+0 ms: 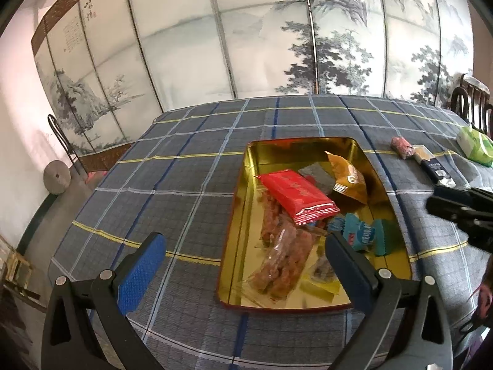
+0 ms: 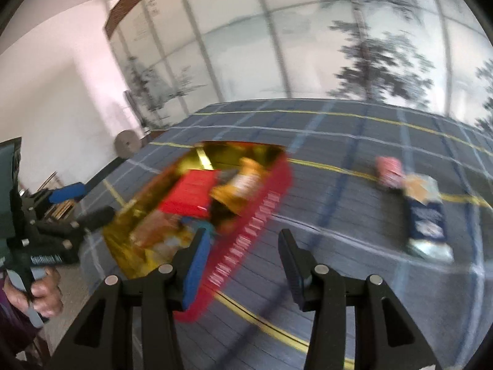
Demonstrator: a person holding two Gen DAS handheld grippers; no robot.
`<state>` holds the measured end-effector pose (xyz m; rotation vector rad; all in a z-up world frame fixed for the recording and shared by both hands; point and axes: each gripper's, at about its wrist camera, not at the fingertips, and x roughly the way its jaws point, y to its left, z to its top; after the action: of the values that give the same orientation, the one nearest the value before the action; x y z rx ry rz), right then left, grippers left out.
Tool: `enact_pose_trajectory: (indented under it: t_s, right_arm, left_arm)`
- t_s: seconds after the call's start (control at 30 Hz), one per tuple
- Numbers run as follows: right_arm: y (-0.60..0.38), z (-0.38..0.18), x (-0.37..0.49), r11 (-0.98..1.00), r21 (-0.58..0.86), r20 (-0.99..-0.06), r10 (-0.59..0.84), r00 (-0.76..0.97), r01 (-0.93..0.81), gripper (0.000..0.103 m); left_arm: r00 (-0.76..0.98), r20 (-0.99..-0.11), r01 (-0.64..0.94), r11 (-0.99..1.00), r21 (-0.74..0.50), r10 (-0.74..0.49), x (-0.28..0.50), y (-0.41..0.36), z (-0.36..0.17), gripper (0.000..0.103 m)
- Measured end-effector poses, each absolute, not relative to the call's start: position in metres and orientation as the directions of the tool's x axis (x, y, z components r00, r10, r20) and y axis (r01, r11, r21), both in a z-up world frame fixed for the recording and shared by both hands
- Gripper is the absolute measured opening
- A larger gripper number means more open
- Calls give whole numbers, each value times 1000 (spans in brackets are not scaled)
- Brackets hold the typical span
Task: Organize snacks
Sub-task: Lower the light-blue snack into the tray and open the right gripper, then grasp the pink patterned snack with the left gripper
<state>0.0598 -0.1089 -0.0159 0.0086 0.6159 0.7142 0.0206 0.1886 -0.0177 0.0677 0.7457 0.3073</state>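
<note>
A gold-lined red tin (image 1: 240,203) sits on the plaid tablecloth and holds several snack packets: a red packet (image 1: 297,195), an orange packet (image 1: 349,178), teal candies (image 1: 363,234) and clear bags of brown snacks (image 1: 283,262). My left gripper (image 1: 243,246) is open and empty, hovering over the tin's near left side. My right gripper (image 2: 243,240) is open and empty above the tin's right wall (image 2: 246,246); that view is blurred. A pink packet (image 2: 389,169) and a dark blue packet (image 2: 426,219) lie on the cloth to the right.
A green-and-white tissue pack (image 1: 474,145) lies at the table's far right, next to a dark wooden chair (image 1: 471,101). A painted folding screen (image 1: 246,30) stands behind the table. A metal chair (image 1: 61,135) and a round stone (image 1: 57,177) stand at the left.
</note>
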Motion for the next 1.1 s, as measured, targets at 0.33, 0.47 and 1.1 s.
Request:
enact_pose_trajectory:
  t_s: [0.33,0.47,1.1]
  right_arm:
    - [-249,-46,88,954,151,-620,295,727,-258,47]
    - [-294,-53,104,977,168,-653,211,727,-132,47]
    - [-338,-57,108,926,349,-588,336,736,-144,55]
  left_arm:
    - [643,-761,-54,996,70,88,54,146,-4,102]
    - [603,-798,33,999,-5,-24,85,119,5,102]
    - [290,-897,9,938,-345,-333,311,23,-42,93]
